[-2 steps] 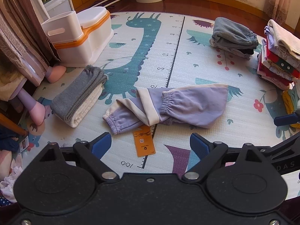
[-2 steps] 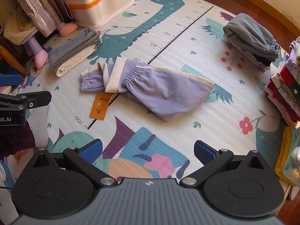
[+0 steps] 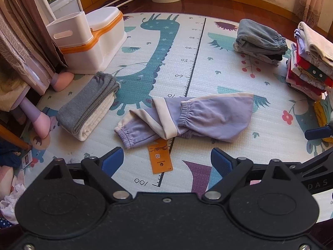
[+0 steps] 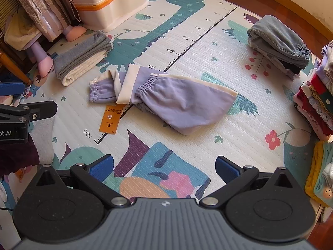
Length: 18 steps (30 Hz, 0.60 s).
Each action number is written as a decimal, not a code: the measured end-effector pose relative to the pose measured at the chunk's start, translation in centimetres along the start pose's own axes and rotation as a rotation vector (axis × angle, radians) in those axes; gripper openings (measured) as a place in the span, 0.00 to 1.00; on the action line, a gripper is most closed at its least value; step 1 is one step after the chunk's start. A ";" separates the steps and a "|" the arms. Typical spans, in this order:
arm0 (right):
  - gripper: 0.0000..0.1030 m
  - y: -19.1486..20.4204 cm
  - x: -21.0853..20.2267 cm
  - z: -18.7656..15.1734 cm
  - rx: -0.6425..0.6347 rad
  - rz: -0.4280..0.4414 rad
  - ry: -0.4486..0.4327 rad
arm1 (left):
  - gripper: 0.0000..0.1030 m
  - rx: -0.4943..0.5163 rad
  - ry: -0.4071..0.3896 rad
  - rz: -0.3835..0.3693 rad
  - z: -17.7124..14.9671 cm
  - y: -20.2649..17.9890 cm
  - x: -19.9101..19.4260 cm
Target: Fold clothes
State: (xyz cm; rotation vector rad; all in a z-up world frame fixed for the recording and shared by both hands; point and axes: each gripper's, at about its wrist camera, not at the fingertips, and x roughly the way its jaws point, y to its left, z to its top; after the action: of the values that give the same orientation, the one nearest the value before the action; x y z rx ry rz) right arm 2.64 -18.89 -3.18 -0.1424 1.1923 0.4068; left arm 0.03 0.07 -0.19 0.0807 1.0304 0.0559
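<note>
The pale foam play mat (image 3: pixel 208 66) printed with a teal giraffe and a height ruler fills both views, its near part hidden behind each gripper's black body. On its middle lies the task's garment, a pair of lilac fleece trousers with cream side stripes (image 3: pixel 199 114), loosely folded, one cuffed leg bent across the other; how the layers beneath lie cannot be made out. An orange cardboard tag (image 3: pixel 160 158) sticks out from under them, over the ruler line.

To the right, a tall stack of folded clothes in red, cream and lilac (image 3: pixel 310 66) is cut off by the frame edge in both views; only the right wrist view shows the yellow and mint garments (image 4: pixel 318 170) piled nearer beside it. A folded grey pile (image 3: pixel 260 39) sits at the mat's far right, and a folded grey and cream garment (image 3: pixel 87 106) lies left of the trousers, apart from them. The white and orange plastic potty (image 3: pixel 91 41) stands at the far left corner, partly behind brown curtains (image 3: pixel 22 41).

The left gripper (image 3: pixel 166 162) hangs over the tag, blue pads spread wide, nothing between them. The right gripper (image 4: pixel 164 168) is likewise wide apart and empty, over bare mat nearer than the trousers. The right wrist view catches the left gripper's black side at its left edge, mostly cut off.
</note>
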 end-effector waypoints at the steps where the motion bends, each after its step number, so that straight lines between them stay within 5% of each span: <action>1: 1.00 0.0 0.0 0.0 0.000 -0.002 0.001 | 0.89 -0.005 0.006 -0.002 0.1 0.0 0.1; 18: 1.00 0.0 0.1 0.0 -0.003 0.003 -0.003 | 0.89 -0.016 -0.001 -0.011 0.0 0.1 0.5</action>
State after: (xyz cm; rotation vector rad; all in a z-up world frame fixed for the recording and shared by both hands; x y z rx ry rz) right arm 2.67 -18.90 -3.25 -0.1425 1.1892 0.4113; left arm 0.26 0.25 -0.57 0.0608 1.0294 0.0544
